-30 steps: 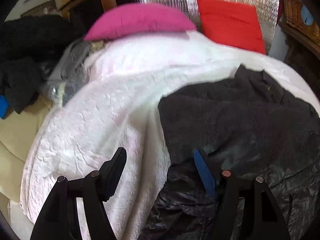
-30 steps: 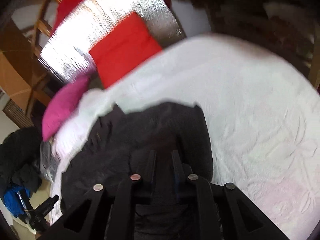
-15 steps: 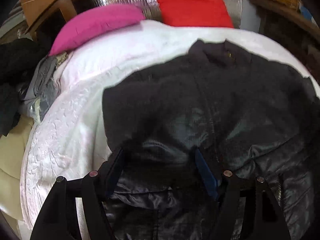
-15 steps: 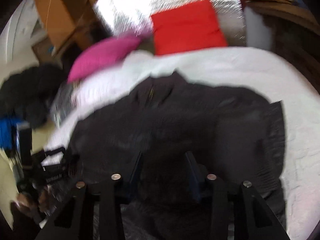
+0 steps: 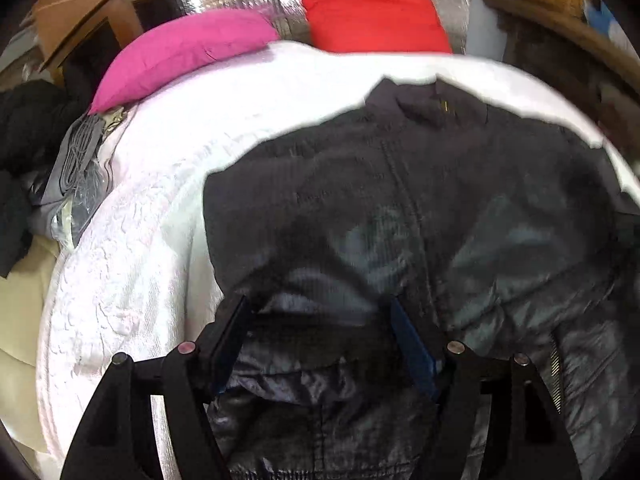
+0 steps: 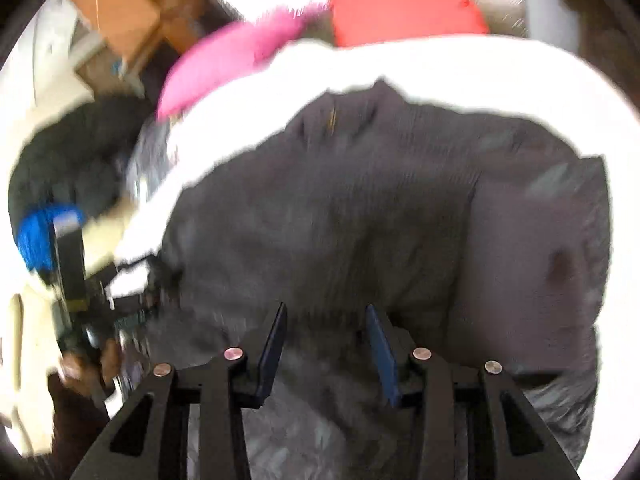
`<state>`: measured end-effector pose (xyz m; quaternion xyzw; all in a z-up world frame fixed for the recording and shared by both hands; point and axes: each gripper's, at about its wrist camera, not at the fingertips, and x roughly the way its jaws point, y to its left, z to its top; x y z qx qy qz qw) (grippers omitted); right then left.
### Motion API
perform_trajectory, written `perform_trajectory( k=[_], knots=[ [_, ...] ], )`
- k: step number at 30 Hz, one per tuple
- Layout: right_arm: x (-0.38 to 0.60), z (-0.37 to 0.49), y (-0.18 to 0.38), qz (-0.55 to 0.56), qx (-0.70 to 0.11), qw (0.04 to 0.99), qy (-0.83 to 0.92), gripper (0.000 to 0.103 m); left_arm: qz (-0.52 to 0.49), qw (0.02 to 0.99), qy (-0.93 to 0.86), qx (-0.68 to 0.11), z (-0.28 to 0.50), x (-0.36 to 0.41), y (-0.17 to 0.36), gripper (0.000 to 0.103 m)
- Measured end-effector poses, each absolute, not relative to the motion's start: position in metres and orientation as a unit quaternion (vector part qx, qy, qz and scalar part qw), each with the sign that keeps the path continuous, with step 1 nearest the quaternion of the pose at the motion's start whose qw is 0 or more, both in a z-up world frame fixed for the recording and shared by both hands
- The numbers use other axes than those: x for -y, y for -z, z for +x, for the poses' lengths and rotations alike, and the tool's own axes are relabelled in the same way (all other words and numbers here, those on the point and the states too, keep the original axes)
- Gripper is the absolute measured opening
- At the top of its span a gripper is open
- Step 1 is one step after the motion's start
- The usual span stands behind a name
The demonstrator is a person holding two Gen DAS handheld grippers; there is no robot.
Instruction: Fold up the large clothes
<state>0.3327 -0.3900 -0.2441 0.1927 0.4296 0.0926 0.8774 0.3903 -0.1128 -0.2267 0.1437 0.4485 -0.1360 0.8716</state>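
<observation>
A large dark jacket (image 5: 400, 200) lies spread on the white bedspread (image 5: 132, 264), collar toward the pillows, shiny lining showing at its near hem. My left gripper (image 5: 316, 308) hovers open over the hem's lining, and its pads do not press the cloth. My right gripper (image 6: 326, 312) is above the jacket (image 6: 360, 208) near its lower middle. Its jaws are opening, with dark fabric lying under the gap and nothing pinched. A folded sleeve (image 6: 532, 248) rests on the jacket's right side. The right wrist view is blurred.
A pink pillow (image 5: 180, 52) and a red pillow (image 5: 372, 8) lie at the head of the bed before a silver sheet. Dark clothes and a grey garment (image 5: 76, 160) are heaped left of the bed. A person's hand (image 6: 88, 364) shows at far left.
My right gripper's jaws have spread apart from nearly shut on the jacket, and its view has rolled upright. My left gripper has slid from the bedspread's edge over onto the jacket.
</observation>
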Motion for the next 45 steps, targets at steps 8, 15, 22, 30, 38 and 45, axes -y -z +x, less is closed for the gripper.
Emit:
perform_trajectory(
  k=[8,15,22,30,38,45],
  knots=[
    [0.441,0.340,0.246,0.252,-0.350,0.902,0.018,0.054,0.119,0.878,0.101,-0.453,0.407,0.118,0.230,0.073],
    [0.440,0.355,0.271,0.259,-0.376,0.888,0.048,0.054,0.154,0.871,0.081,-0.459,0.410,0.128,0.243,0.075],
    [0.419,0.333,0.245,0.255,-0.358,0.897,-0.034,0.054,0.148,0.884,0.104,-0.432,0.385,0.118,0.221,0.075],
    [0.363,0.351,0.282,0.191,-0.465,0.861,-0.083,0.054,0.187,0.853,0.136,-0.468,0.374,0.134,0.251,0.076],
    [0.364,0.342,0.260,0.209,-0.424,0.874,-0.109,0.053,0.159,0.872,0.157,-0.436,0.362,0.123,0.223,0.076],
    [0.352,0.349,0.293,0.202,-0.483,0.845,-0.109,0.052,0.197,0.844,0.186,-0.464,0.359,0.144,0.250,0.076]
  ],
)
